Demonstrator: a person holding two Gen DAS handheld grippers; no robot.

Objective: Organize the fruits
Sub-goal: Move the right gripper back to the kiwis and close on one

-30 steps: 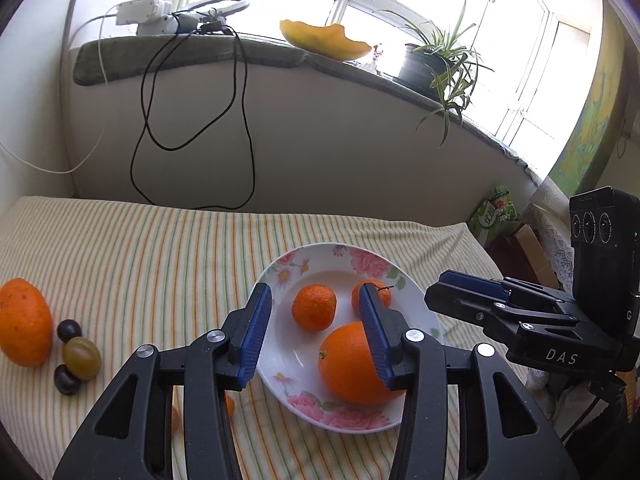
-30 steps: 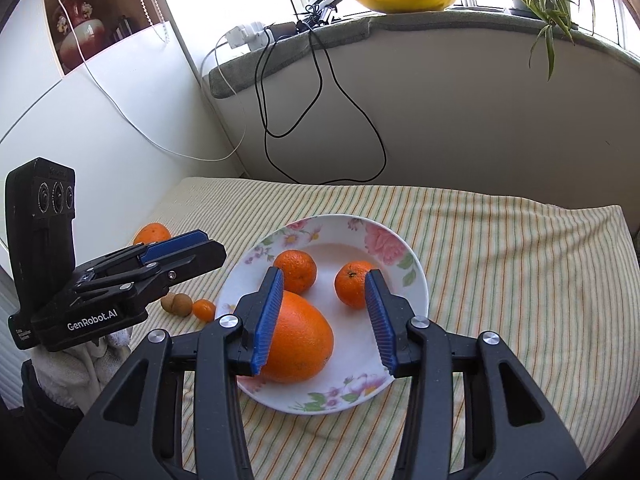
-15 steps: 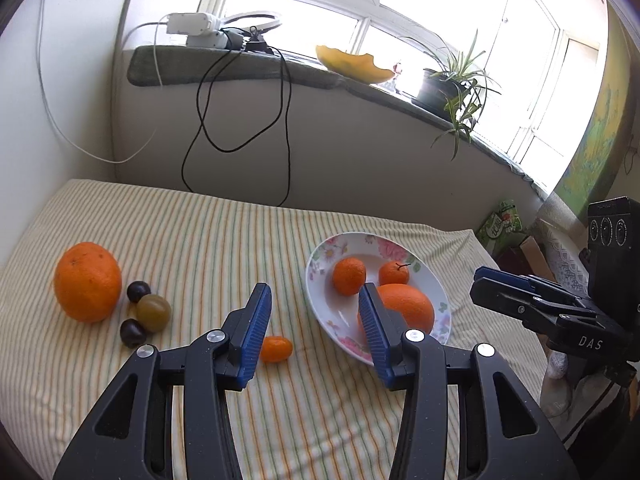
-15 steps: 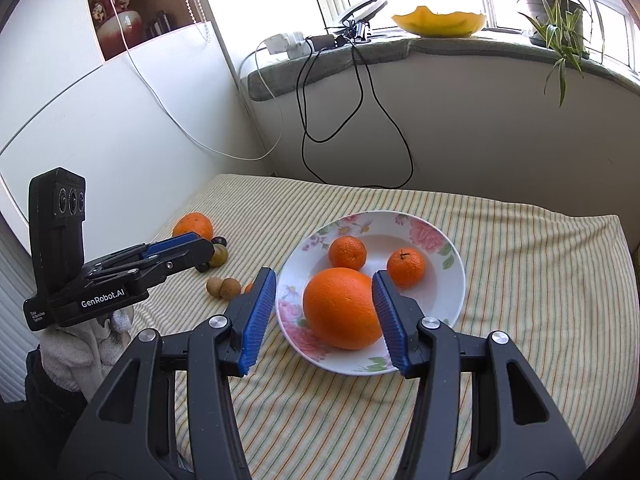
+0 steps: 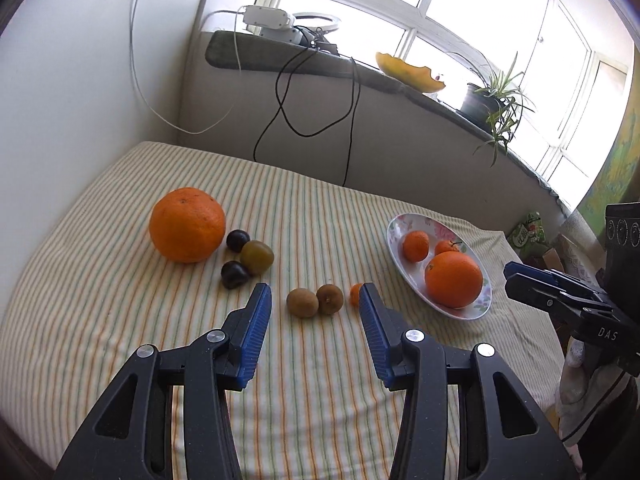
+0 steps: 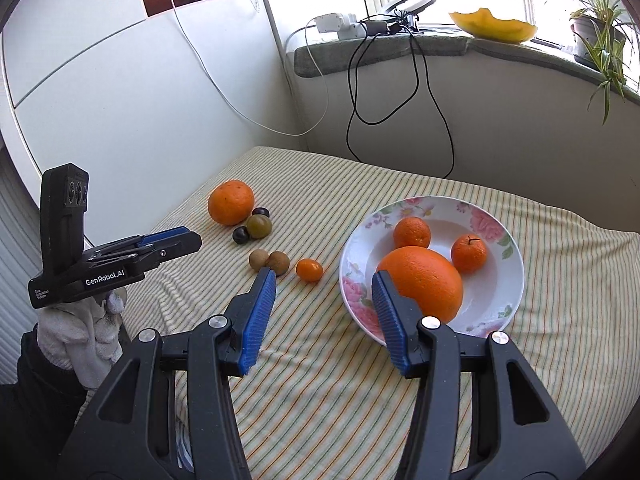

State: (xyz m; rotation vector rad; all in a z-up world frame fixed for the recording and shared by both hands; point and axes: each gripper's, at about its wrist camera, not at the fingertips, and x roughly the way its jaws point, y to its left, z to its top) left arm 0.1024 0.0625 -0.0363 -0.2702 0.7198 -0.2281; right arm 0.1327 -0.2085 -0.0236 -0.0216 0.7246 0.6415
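Fruits lie scattered on the striped cloth worktop (image 5: 120, 320): nearest, both tools, left (image 5: 315, 306) and right (image 6: 323, 285), gape empty with ribbed blue pads; then two fuzzy brown ovals (image 5: 303, 302), a kumquat (image 6: 309, 270), glossy dark plums (image 5: 235, 274); farther, a dimpled orange (image 5: 187, 224) and the flowered plate (image 6: 508, 280).
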